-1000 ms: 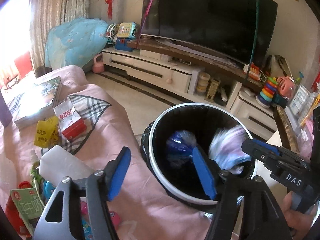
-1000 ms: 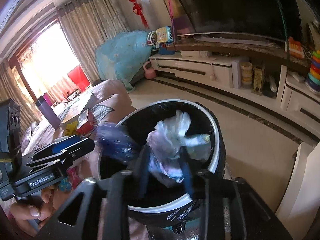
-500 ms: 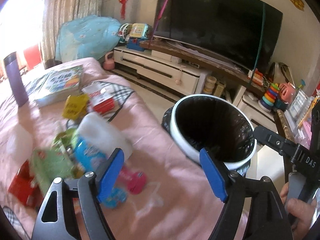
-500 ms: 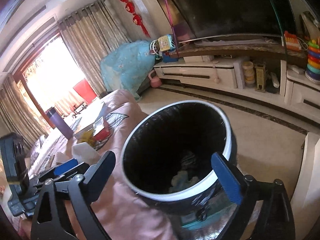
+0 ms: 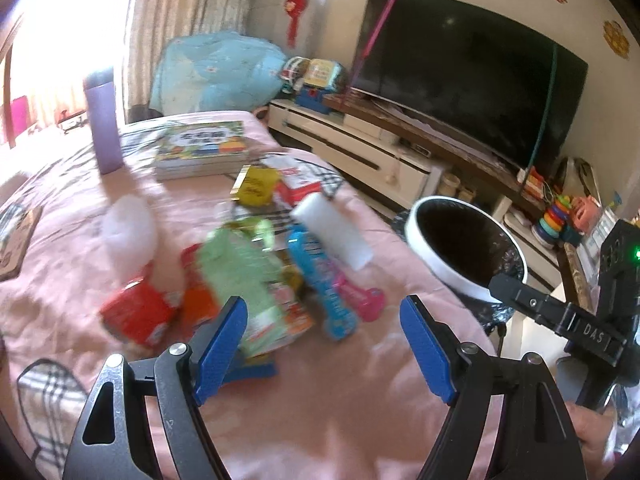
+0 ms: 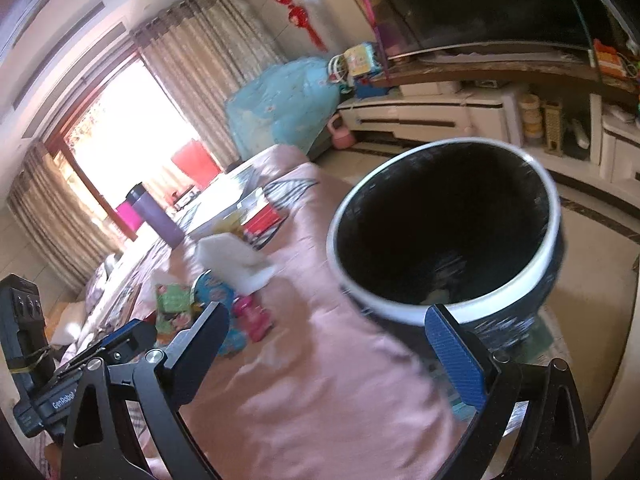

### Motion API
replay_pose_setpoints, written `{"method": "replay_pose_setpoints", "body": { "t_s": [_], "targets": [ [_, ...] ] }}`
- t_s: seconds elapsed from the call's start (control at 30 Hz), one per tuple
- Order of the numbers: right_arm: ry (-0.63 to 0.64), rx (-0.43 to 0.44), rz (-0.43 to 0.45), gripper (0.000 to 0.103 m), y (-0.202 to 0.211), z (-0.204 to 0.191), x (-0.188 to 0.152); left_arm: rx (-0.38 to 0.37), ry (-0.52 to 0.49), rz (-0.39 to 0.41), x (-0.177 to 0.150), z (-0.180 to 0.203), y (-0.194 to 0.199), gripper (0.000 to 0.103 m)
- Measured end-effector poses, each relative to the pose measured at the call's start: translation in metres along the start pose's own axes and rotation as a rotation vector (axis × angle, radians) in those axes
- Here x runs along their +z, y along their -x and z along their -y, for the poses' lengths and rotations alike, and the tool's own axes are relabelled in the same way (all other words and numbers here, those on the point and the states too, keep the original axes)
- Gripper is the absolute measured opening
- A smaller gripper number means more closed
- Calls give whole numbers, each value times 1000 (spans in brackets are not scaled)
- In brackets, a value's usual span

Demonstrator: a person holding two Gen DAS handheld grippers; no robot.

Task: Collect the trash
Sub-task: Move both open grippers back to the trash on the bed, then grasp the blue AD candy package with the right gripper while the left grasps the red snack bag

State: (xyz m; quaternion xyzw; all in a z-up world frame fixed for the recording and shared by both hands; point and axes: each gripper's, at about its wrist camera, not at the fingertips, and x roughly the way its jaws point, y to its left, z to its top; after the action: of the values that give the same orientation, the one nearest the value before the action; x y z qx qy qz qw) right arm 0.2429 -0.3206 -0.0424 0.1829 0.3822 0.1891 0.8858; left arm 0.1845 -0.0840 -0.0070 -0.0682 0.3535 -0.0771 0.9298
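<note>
pink bedding (image 5: 328, 412) carries a blurred heap of wrappers (image 5: 256, 280) and cartons well apart from the black bin (image 6: 548, 248) beside the bed, whose dark liner holds some pale scraps (image 6: 436, 296) at the bottom. left gripper (image 5: 324, 344) and right gripper (image 6: 340, 344) both gape wide, holding nothing.

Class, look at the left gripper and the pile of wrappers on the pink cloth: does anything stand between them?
Nothing visible does. The left gripper is open and empty, and the wrappers lie just ahead on the pink cloth.
</note>
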Motion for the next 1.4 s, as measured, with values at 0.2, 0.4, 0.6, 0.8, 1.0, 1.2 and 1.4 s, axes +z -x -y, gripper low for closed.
{"method": "replay_pose_setpoints", "body": {
  "t_s": [0.2,0.4,0.6,0.8,1.0,1.2,1.4],
  "targets": [
    [57,30,-36,99,-13,-32,-15,41,64,2,-17,-32,28,79],
    [124,51,-66,99,-27,-63,-27,82,129,-9,-30,-56,43,79],
    [196,57,-85,98,-40,-85,-34,119,183,-19,-30,-75,49,78],
    [243,41,-118,75,-59,-97,-34,142,208,-34,-18,-92,40,78],
    [297,14,-166,57,-86,-107,-30,135,214,-71,-4,-106,9,78],
    [323,2,-214,46,-112,-112,-28,106,223,-95,2,-115,-23,70],
    [336,11,-221,19,-113,-112,-31,65,191,-102,2,-114,-29,13]
  ]
}}
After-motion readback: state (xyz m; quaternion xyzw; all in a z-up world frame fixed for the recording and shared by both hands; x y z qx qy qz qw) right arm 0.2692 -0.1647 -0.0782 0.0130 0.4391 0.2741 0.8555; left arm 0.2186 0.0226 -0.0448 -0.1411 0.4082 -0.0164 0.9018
